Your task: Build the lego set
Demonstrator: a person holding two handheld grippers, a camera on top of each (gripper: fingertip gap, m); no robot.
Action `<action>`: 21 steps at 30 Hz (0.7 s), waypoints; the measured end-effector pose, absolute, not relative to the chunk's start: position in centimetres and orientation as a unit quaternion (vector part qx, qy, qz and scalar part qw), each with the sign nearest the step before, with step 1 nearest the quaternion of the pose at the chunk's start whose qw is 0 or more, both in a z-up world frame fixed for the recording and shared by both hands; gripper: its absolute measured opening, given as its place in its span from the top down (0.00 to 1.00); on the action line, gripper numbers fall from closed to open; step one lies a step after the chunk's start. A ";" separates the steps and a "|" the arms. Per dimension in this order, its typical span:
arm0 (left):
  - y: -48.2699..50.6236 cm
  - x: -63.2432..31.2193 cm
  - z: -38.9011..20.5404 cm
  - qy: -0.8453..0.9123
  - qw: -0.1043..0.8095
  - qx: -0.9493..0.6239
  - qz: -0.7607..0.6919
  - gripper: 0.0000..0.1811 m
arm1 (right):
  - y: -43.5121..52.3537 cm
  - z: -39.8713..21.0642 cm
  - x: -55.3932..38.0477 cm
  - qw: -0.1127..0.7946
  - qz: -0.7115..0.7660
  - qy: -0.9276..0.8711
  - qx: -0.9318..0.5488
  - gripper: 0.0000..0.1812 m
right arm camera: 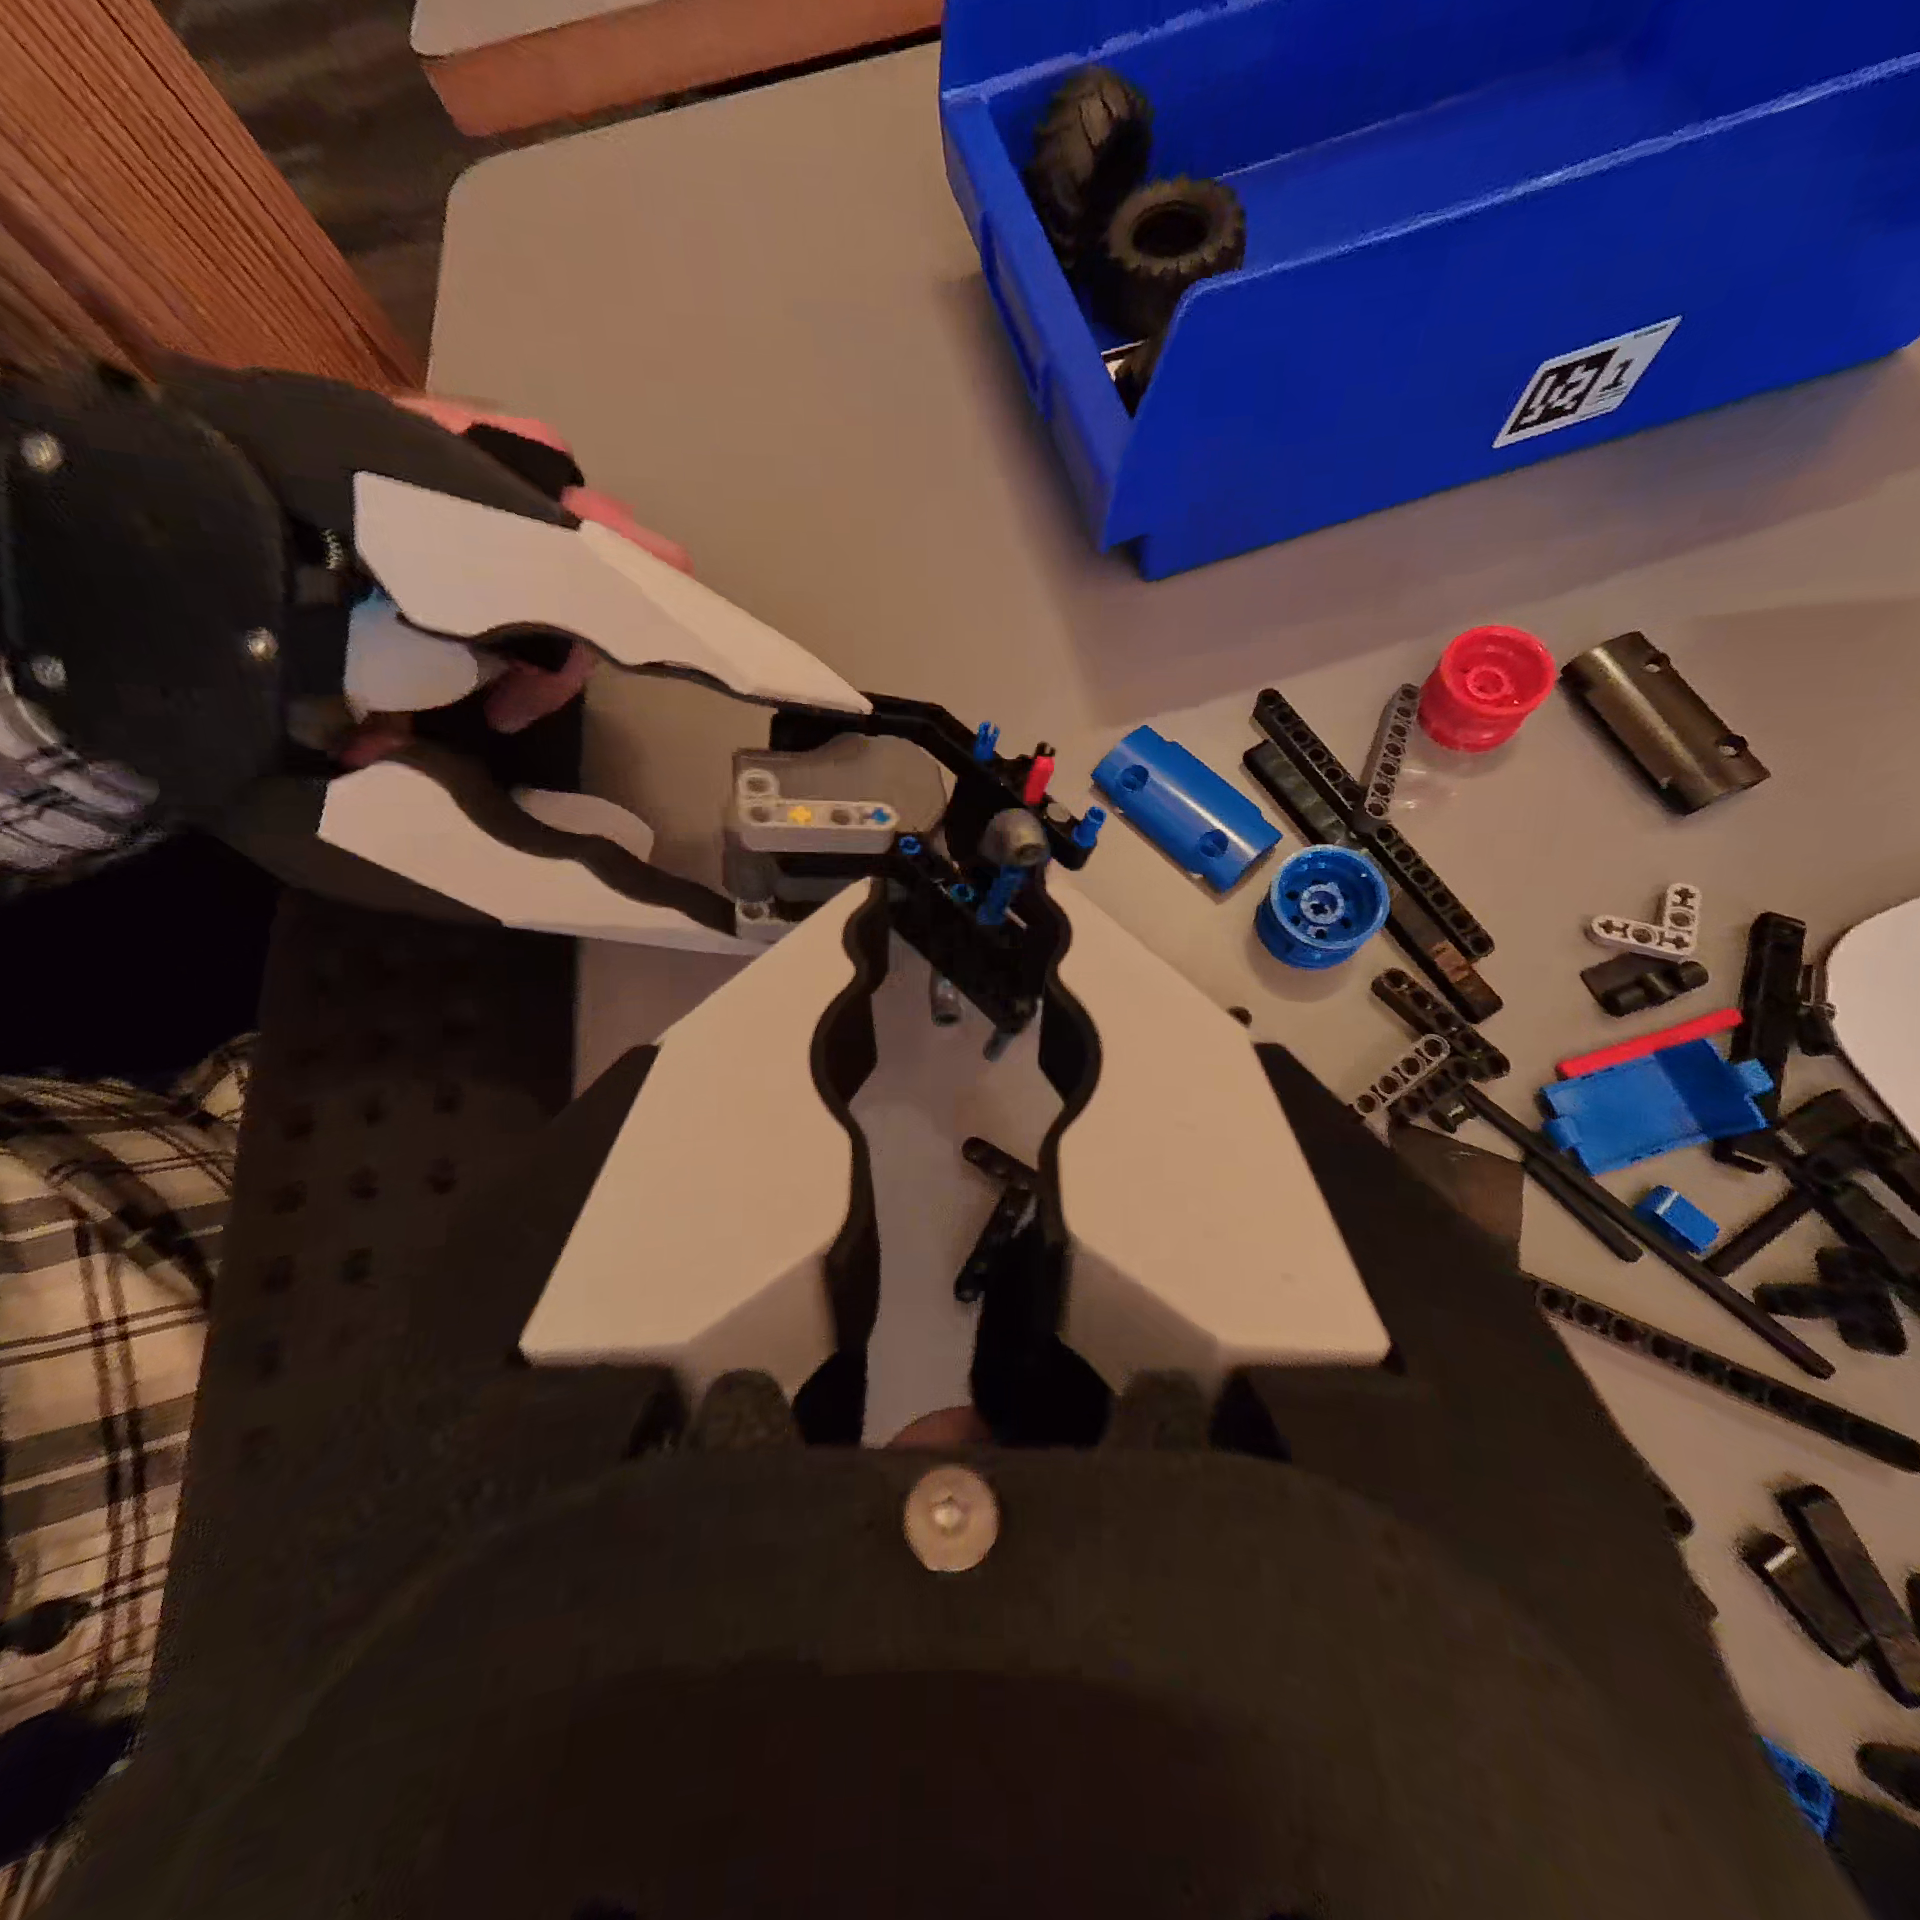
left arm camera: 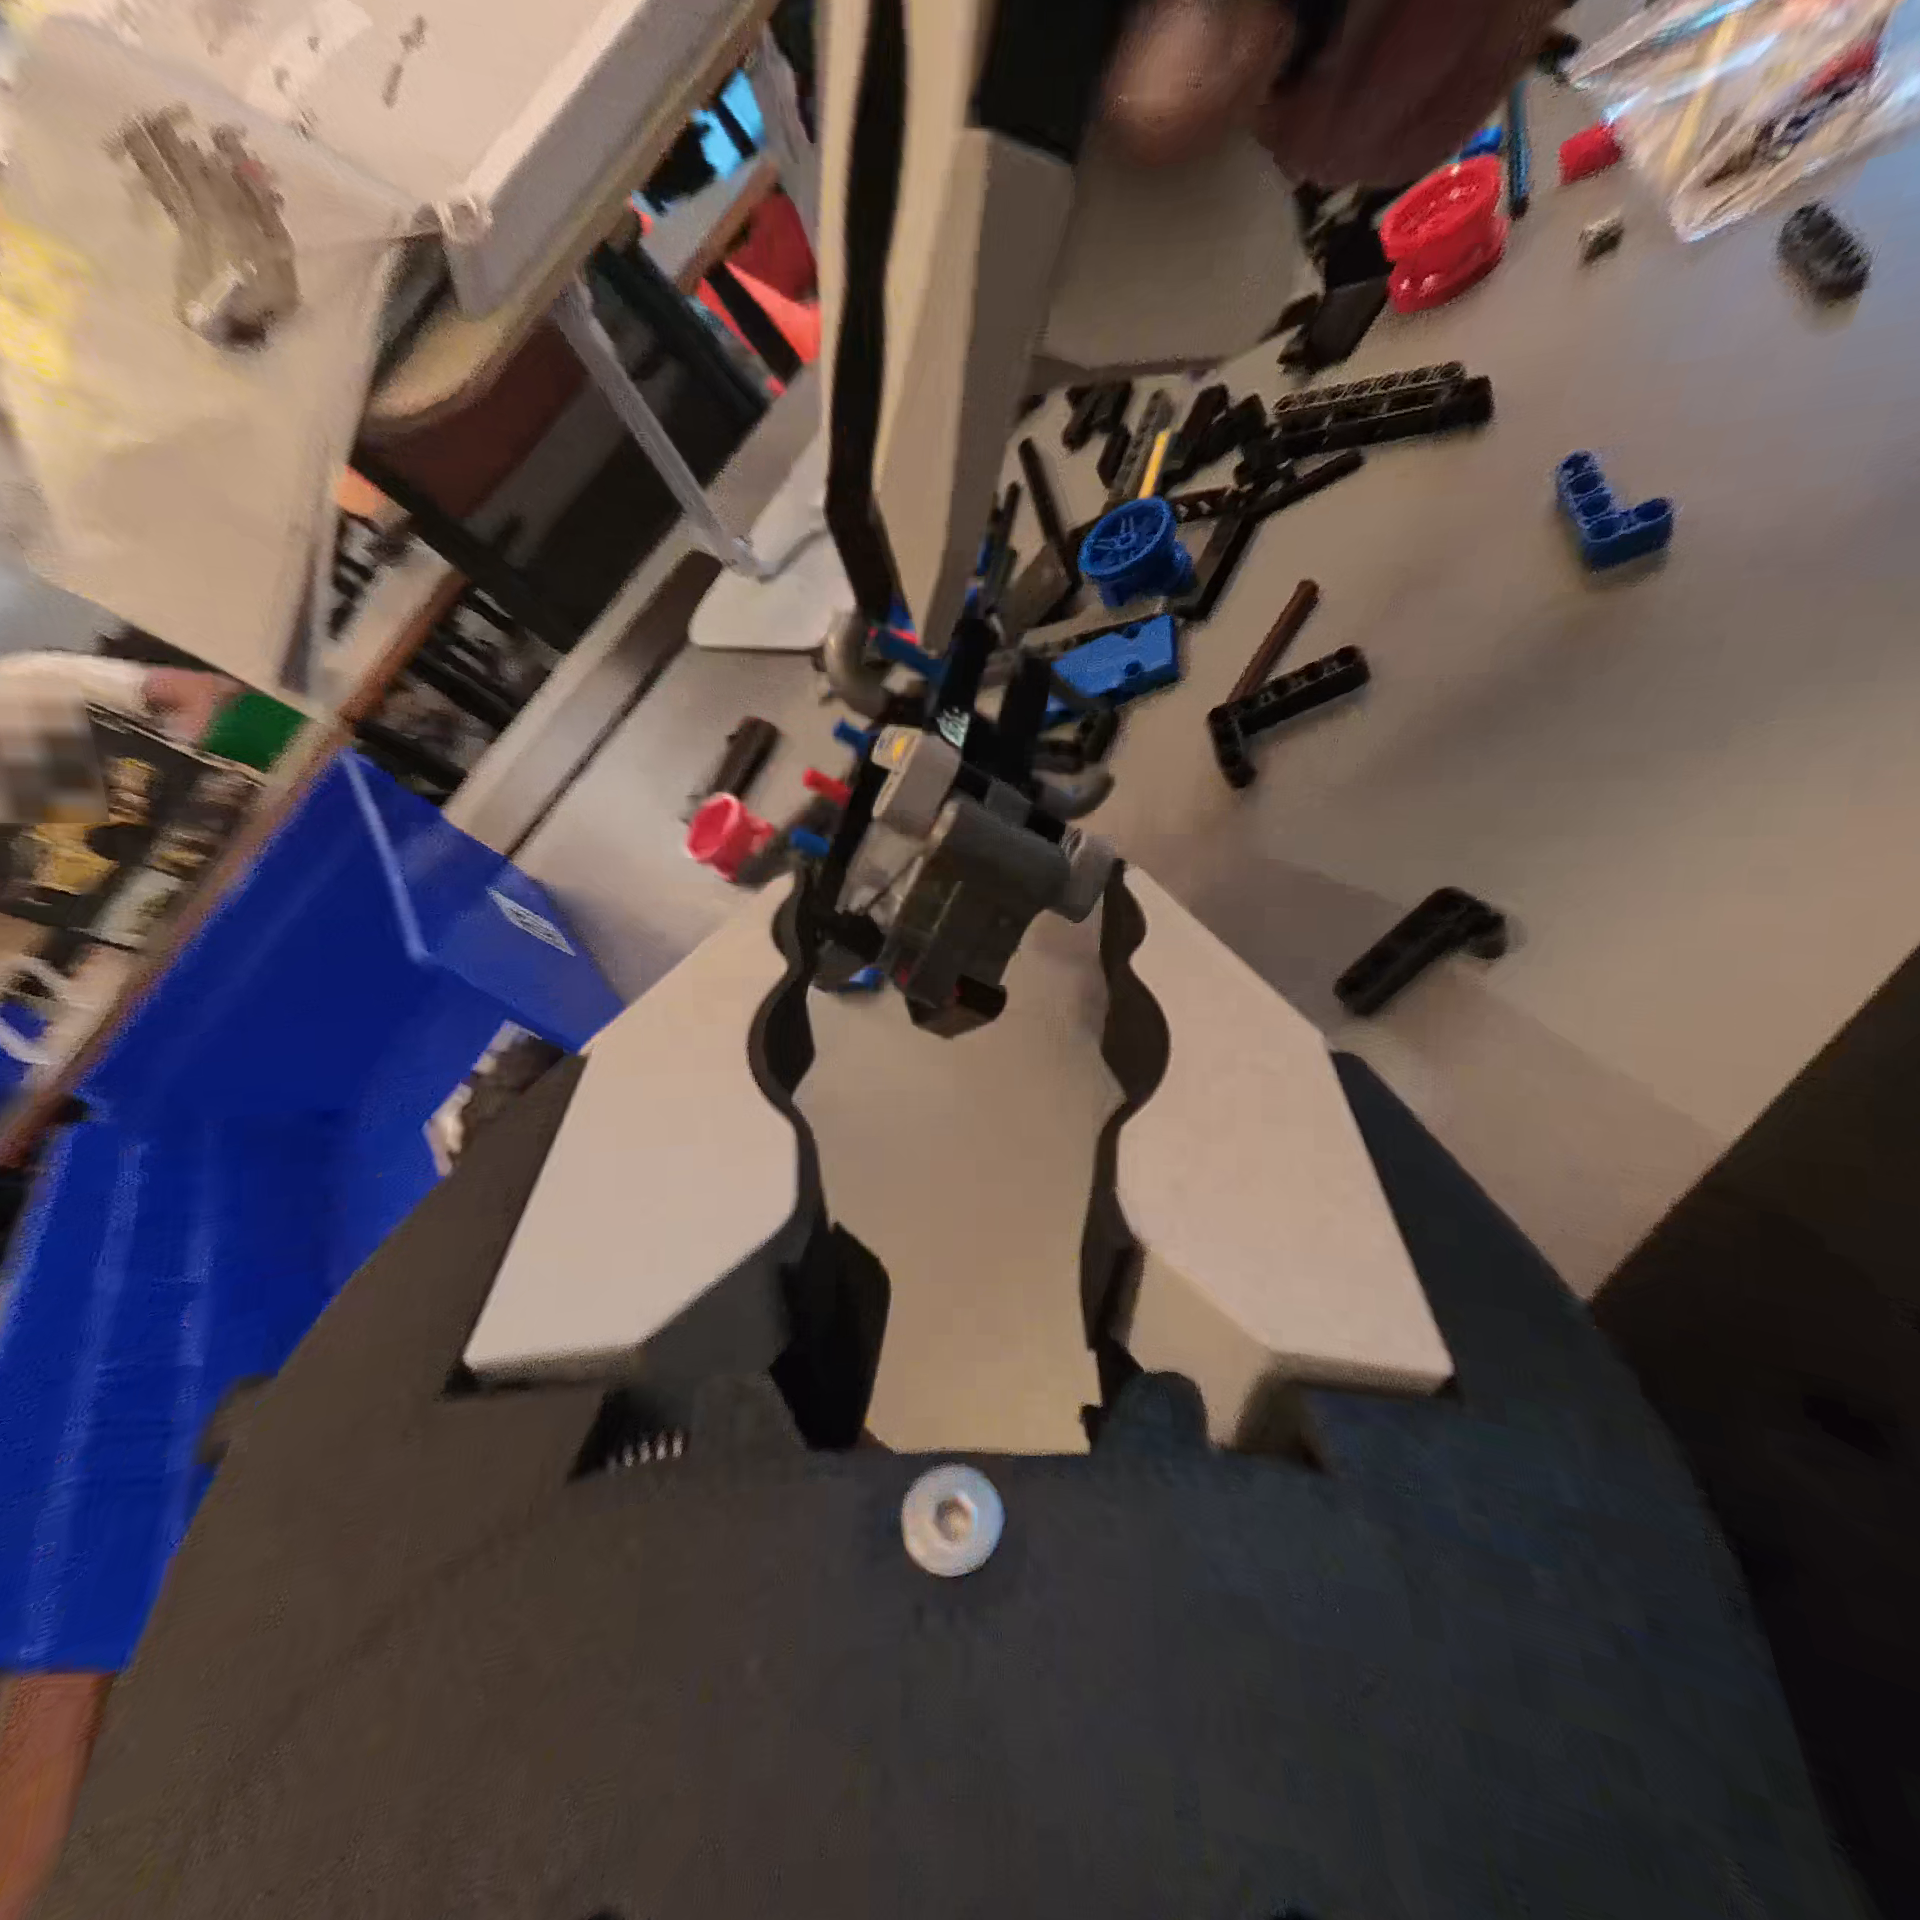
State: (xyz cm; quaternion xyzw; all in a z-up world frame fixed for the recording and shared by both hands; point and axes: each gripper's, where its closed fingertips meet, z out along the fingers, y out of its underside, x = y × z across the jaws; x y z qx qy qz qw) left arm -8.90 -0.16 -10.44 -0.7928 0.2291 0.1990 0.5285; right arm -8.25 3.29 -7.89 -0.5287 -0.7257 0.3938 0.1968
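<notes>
Bare grey tabletop lies open left of the blue plastic bin; scattered black beams crowd the right.

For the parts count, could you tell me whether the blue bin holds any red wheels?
No, the blue bin holds only black tyres.

Two identical grippers: right gripper and left gripper w/ pale grey wedge fingers, black wavy inner pads, matte black bodies, one silver screw centred on each. Plaid sleeve, black & cream check.
</notes>
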 end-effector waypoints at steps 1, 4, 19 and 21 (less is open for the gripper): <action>-0.3 -9.1 -10.9 0.217 0.525 -0.805 0.172 0.71 | 3.2 -8.0 -8.3 0.195 0.400 -0.723 -0.528 0.85; -0.5 -9.5 -11.4 0.184 0.528 -0.822 0.104 0.71 | 3.0 -7.8 -8.4 0.200 0.416 -0.714 -0.527 0.84; -1.9 -10.9 -14.8 0.078 0.398 -0.901 -0.154 0.76 | 4.5 -9.0 -4.9 0.221 0.419 -0.702 -0.532 0.84; -2.0 -11.3 -15.1 0.070 0.391 -0.904 -0.158 0.78 | 4.8 -9.3 -4.6 0.220 0.420 -0.700 -0.534 0.84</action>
